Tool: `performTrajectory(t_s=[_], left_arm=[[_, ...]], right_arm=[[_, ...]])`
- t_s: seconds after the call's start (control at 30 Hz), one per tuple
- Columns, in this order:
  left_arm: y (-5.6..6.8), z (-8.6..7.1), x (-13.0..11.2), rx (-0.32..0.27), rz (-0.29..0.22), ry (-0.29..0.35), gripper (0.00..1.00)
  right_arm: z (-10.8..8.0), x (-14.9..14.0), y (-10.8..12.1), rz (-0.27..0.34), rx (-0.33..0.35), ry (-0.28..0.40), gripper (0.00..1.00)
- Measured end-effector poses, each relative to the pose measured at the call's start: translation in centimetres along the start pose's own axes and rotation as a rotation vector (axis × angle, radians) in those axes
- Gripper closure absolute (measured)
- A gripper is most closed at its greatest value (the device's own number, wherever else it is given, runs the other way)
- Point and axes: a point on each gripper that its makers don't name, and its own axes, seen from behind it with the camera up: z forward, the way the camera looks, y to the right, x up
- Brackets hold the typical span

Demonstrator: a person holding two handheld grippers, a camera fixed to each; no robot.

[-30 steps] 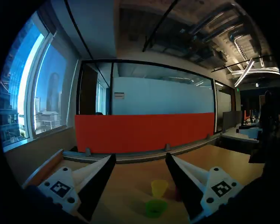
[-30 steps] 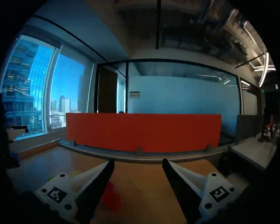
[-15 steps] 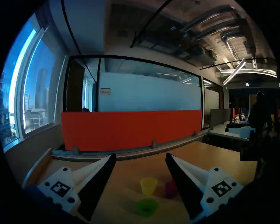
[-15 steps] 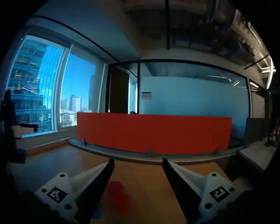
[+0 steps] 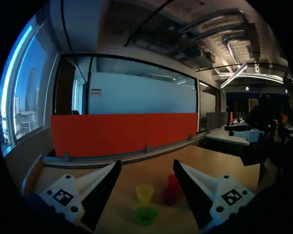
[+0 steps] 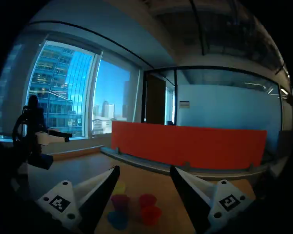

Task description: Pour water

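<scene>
Both my grippers are spread wide, with nothing between the fingers. Nearest my left gripper (image 5: 146,162), on the wooden table (image 5: 224,163), a green cup (image 5: 145,215) stands. A yellow cup (image 5: 144,193) is just behind it, and a purple cup (image 5: 169,195) and a red cup (image 5: 174,181) are to the right. My right gripper (image 6: 144,167) has a blue cup (image 6: 117,219) nearest. Along the table's far edge runs an orange divider (image 5: 123,132), with a glass wall (image 5: 142,93) beyond it. Windows (image 5: 25,101) are on the left, and pipes (image 5: 209,31) and strip lights (image 5: 234,75) are overhead.
</scene>
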Motion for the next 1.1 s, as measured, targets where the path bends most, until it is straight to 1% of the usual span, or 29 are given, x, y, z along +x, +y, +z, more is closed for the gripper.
performTrajectory(t_s=[0.1,0.2,0.3,0.5,0.7,1.1], left_arm=[[0.4,0.1,-0.1,-0.031,-0.010,-0.005,0.01],[0.6,0.1,-0.1,-0.051,-0.018,-0.009,0.01],[0.7,0.2,-0.1,-0.062,-0.010,-0.010,0.02],[1.0,0.3,-1.0,-0.078,0.022,-0.038,0.02],[1.1,0.5,-2.5,-0.095,0.032,-0.081,0.02],[1.1,1.2,-6.1,-0.113,0.034,-0.165,0.02]], right_arm=[[0.1,0.1,-0.8,0.004,0.037,-0.007,0.01],[0.2,0.0,-1.2,0.002,0.057,-0.016,0.01],[0.4,-0.1,-1.4,-0.006,0.065,-0.023,0.01],[0.7,-0.6,-2.0,-0.016,0.092,-0.046,0.01],[0.5,-1.9,-2.7,-0.018,0.130,-0.087,0.01],[0.0,-4.6,-2.9,-0.045,0.173,-0.166,0.01]])
